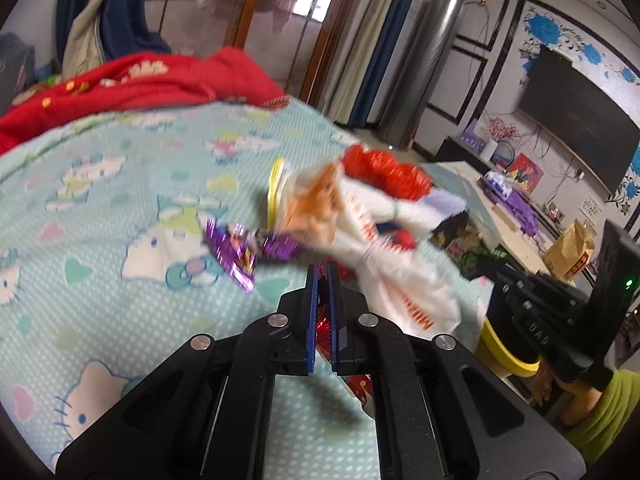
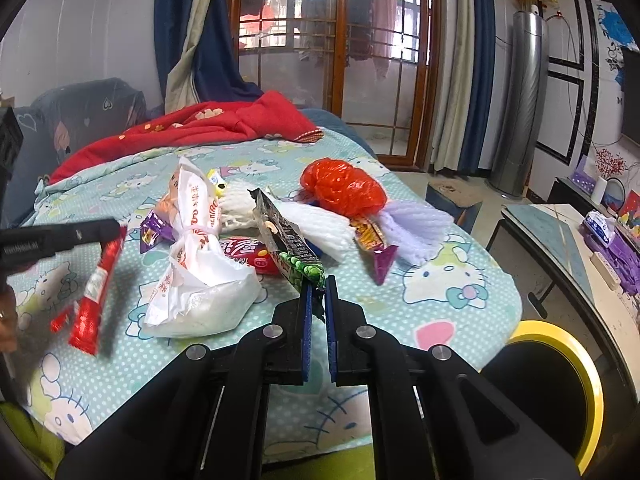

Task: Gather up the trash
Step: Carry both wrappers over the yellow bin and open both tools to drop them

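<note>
Trash lies on a bed with a Hello Kitty sheet (image 2: 460, 280). My left gripper (image 1: 322, 280) is shut on a red foil wrapper (image 1: 326, 328), which hangs below its jaws; in the right wrist view that wrapper (image 2: 96, 288) hangs from the left gripper (image 2: 116, 228) above the sheet. My right gripper (image 2: 318, 292) is shut on a black and green snack wrapper (image 2: 288, 248). On the bed lie a white plastic bag (image 2: 196, 256), a red plastic bag (image 2: 344, 188), white and lilac foam nets (image 2: 416, 224), purple wrappers (image 2: 154, 232) and a red packet (image 2: 256, 258).
A black bin with a yellow rim (image 2: 560, 380) stands at the bed's right edge, also in the left wrist view (image 1: 504, 356). A red blanket (image 2: 208, 124) lies at the bed's far end. A low table (image 2: 560, 248) and a TV (image 1: 580, 120) are at the right.
</note>
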The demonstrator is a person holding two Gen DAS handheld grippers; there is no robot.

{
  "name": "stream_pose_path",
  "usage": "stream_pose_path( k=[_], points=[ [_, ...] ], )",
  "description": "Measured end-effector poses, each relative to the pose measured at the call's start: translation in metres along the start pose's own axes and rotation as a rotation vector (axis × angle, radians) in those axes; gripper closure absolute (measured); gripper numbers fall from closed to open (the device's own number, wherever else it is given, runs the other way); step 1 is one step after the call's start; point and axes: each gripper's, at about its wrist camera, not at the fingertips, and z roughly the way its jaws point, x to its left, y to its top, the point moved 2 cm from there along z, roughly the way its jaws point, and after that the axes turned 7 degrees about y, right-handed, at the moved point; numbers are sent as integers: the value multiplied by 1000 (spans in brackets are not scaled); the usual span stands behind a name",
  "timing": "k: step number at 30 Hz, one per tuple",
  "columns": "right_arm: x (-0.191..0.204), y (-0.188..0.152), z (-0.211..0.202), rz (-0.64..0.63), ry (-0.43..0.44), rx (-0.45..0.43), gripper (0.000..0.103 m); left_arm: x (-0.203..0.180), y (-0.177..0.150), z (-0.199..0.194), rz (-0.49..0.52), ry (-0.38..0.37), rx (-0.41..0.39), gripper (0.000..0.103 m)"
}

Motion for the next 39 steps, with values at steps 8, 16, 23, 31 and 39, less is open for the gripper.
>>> stream_pose_path(
  k=[8, 16, 23, 31, 39],
  points=[
    [-15, 4, -20, 42, -21, -22, 97, -28, 25, -16, 44, -34, -87, 102],
    [-43, 3, -47, 93, -71, -57, 97, -73, 51, -13, 84, -93, -128, 103],
    [-79, -17, -68, 160, -149, -48, 97, -117, 60, 3, 114, -152, -129, 103],
    [-123, -38, -97, 268, -256, -62, 97, -170, 58, 20, 178, -212, -122, 103],
    [-152, -58, -118, 359, -325, -60, 97, -210, 49, 39, 209, -271, -92, 103]
  ],
)
